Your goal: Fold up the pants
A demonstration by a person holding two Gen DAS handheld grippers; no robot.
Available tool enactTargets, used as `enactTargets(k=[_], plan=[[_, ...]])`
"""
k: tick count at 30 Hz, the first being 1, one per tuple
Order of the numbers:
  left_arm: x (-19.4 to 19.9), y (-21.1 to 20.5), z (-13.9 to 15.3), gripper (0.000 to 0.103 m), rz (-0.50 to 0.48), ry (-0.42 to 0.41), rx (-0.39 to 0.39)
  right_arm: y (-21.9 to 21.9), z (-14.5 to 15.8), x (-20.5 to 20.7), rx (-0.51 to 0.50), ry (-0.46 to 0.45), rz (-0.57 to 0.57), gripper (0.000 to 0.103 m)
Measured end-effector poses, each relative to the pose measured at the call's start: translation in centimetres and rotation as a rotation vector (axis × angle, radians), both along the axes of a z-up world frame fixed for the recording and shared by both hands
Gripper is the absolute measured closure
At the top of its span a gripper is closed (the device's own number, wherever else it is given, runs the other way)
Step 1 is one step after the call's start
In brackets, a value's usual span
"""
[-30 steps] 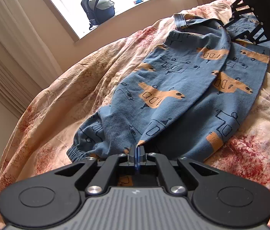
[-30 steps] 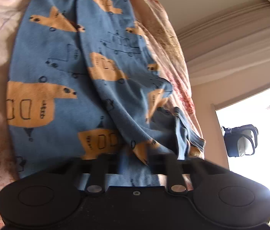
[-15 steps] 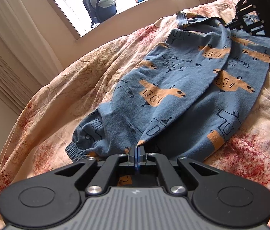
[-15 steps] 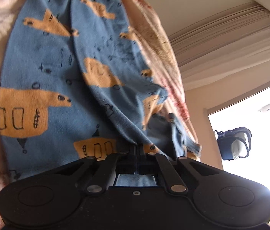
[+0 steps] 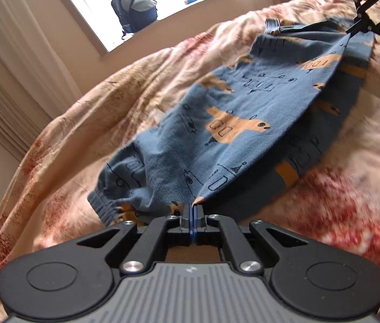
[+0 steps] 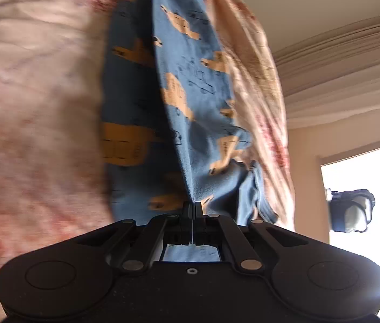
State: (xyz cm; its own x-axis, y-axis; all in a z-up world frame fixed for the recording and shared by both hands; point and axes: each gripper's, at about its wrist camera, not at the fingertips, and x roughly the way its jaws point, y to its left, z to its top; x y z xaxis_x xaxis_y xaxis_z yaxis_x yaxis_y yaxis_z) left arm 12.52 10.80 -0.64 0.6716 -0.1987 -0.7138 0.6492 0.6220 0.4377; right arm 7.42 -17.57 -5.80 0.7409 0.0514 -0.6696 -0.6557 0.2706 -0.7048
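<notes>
Blue pants with orange animal prints lie on a floral bedspread. My left gripper is shut on the fabric edge near the cuffed leg end. My right gripper is shut on the pants near the waistband; it also shows at the top right of the left wrist view. The upper layer is lifted taut between both grippers, above the lower leg that lies on the bed.
A window with a dark backpack on its sill is behind the bed; the backpack also shows in the right wrist view. Pleated curtains hang at the left. The bedspread extends around the pants.
Both grippers have lifted the held edge; the upper layer has risen off the lower leg and is pulled taut. The right gripper closed on the fabric over the last second.
</notes>
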Motion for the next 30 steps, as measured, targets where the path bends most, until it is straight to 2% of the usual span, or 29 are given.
enactTargets(k=[5, 8, 18, 21, 23, 24, 25, 26, 27, 28, 29, 30], plan=[[0.3, 0.3, -0.8, 0.103, 0.010, 0.016, -0.014, 0.6, -0.5, -1.5, -0.006, 0.043, -0.003, 0.103], [0.2, 0.2, -0.9, 0.103, -0.010, 0.013, 0.005, 0.8, -0.8, -1.6, 0.003, 0.065, -0.012, 0.103], [0.4, 0.7, -0.7, 0.103, -0.022, 0.023, 0.003, 0.2, -0.1, -2.3, -0.002, 0.093, -0.001, 0.103], [0.6, 0.4, -1.4, 0.103, -0.029, 0.040, 0.015, 0.3, -0.7, -2.2, -0.006, 0.106, -0.004, 0.103], [1.2, 0.4, -1.6, 0.102, -0.029, 0.098, 0.001, 0.4, -1.5, -1.9, -0.022, 0.120, -0.016, 0.103], [1.3, 0.5, -1.5, 0.096, -0.023, 0.108, -0.013, 0.4, -1.8, -1.7, -0.021, 0.114, -0.033, 0.103], [1.3, 0.5, -1.4, 0.090, -0.020, 0.117, -0.030, 0.2, -1.9, -1.6, -0.009, 0.113, -0.041, 0.096], [1.2, 0.2, -1.0, 0.059, -0.014, 0.131, -0.048, 0.0, -1.7, -1.4, 0.007, 0.112, -0.050, 0.091], [0.9, -0.1, -0.4, 0.026, -0.006, 0.130, -0.076, -0.3, -1.4, -1.3, 0.028, 0.104, -0.067, 0.076], [0.6, -0.5, 0.3, 0.016, -0.002, 0.108, -0.117, -0.8, -0.9, -1.3, 0.059, 0.094, -0.090, 0.058], [0.3, -1.2, 1.1, 0.009, 0.000, 0.077, -0.163, -1.3, -0.3, -1.2, 0.093, 0.085, -0.117, 0.049], [0.1, -2.2, 1.8, 0.008, -0.002, 0.063, -0.207, -1.8, 0.3, -1.1, 0.123, 0.064, -0.148, 0.031]])
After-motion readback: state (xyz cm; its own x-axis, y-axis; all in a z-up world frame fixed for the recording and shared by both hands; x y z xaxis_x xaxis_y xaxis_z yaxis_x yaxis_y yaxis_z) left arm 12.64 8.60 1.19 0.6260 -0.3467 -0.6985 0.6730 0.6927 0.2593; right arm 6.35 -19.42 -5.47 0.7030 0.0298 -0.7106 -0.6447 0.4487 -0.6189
